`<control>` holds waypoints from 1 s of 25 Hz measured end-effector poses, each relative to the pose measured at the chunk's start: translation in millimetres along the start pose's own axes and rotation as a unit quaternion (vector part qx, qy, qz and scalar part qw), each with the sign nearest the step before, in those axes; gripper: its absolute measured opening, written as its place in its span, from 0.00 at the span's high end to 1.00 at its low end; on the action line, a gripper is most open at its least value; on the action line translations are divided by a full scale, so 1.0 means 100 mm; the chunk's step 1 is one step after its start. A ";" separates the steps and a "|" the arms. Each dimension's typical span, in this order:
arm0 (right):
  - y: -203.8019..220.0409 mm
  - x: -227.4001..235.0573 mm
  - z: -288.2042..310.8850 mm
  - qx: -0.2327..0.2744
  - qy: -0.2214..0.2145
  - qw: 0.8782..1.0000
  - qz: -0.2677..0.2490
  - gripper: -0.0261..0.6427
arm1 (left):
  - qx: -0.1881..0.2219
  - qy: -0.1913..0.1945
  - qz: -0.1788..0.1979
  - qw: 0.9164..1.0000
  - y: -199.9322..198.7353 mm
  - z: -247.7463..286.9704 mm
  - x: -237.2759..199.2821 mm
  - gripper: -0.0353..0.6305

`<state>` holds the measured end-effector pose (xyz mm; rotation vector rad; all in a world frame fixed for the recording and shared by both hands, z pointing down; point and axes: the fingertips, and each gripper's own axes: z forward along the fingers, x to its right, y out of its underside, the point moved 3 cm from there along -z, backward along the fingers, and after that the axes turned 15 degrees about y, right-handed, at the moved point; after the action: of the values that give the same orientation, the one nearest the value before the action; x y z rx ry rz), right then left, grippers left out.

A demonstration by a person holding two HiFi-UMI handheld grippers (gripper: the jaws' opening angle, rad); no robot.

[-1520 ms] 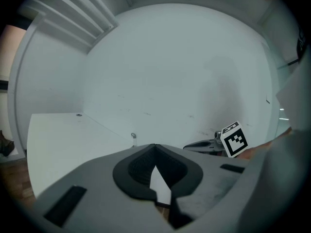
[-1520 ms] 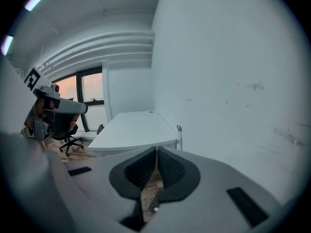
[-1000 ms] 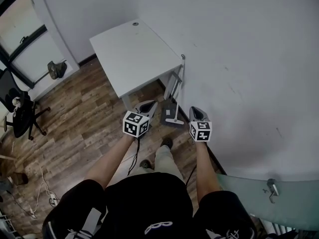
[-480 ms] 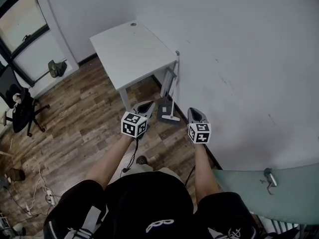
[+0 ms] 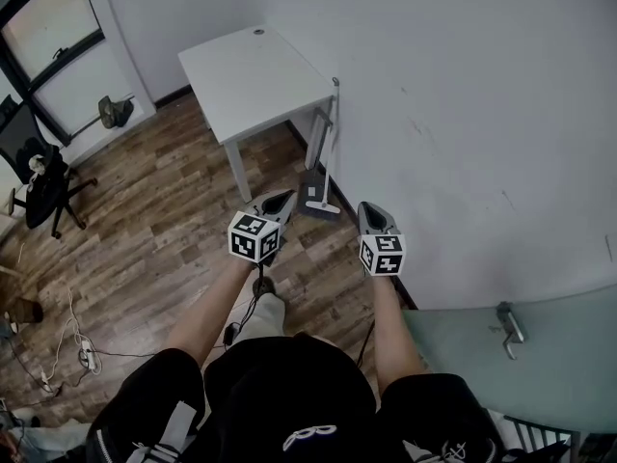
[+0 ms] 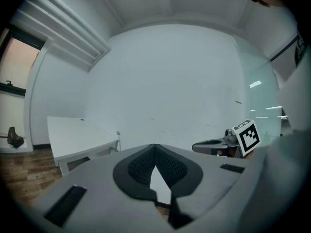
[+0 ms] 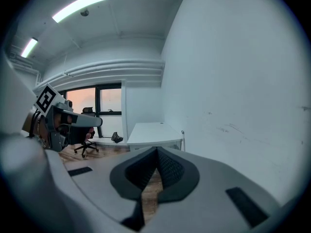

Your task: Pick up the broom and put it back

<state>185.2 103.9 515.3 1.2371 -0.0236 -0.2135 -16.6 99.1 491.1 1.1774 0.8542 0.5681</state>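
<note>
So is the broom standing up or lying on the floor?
Standing: the broom leans upright beside the white table, head on the floor, handle tip up.

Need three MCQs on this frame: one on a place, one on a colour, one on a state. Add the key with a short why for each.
1. Where is the broom?
A) lying on the table top
B) standing at the wall beside the table
C) flat on the floor mid-room

2. What colour is the table?
A) white
B) black
C) red

3. How do the left gripper's jaws stand?
A) wide open
B) shut on the broom
C) shut, nothing between them

Key:
1 B: its handle rises by the table's corner, against the wall.
2 A: the top is plain white.
3 C: in the left gripper view the pads meet at the tip, with nothing between them.
</note>
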 end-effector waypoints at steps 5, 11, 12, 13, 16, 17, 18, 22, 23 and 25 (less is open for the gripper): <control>0.17 0.04 -0.46 0.000 -0.003 1.000 0.003 0.92 | -0.003 -0.002 -0.001 1.000 0.20 -0.15 0.49 0.92; 0.29 0.08 -0.87 0.006 -0.004 1.000 -0.001 0.93 | -0.008 -0.010 0.006 1.000 0.33 -0.31 0.87 0.92; 0.30 0.09 -0.92 0.008 -0.005 1.000 0.001 0.93 | -0.009 -0.010 0.008 1.000 0.35 -0.33 0.92 0.92; 0.31 0.10 -0.97 0.010 -0.005 1.000 0.003 0.93 | -0.009 -0.011 0.009 1.000 0.36 -0.36 0.97 0.92; 0.35 0.09 -1.13 0.015 -0.007 1.000 0.004 0.93 | -0.008 -0.015 0.012 1.000 0.40 -0.44 1.10 0.92; 0.36 0.08 -1.18 0.015 -0.007 1.000 0.005 0.93 | -0.008 -0.015 0.012 1.000 0.41 -0.47 1.14 0.92; 0.38 0.07 -1.23 0.015 -0.007 1.000 0.005 0.93 | -0.007 -0.016 0.013 1.000 0.42 -0.50 1.17 0.92; 0.43 0.04 -1.39 0.015 -0.008 1.000 0.006 0.93 | -0.008 -0.016 0.014 1.000 0.45 -0.60 1.30 0.92; 0.44 0.04 -1.42 0.015 -0.008 1.000 0.006 0.93 | -0.009 -0.016 0.015 1.000 0.46 -0.61 1.33 0.92; 0.45 0.03 -1.48 0.017 -0.008 1.000 0.008 0.93 | -0.009 -0.017 0.016 1.000 0.47 -0.65 1.38 0.92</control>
<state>214.8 255.7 508.1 1.2682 -0.0514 -0.2106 11.1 256.2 488.7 1.1831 0.8014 0.5796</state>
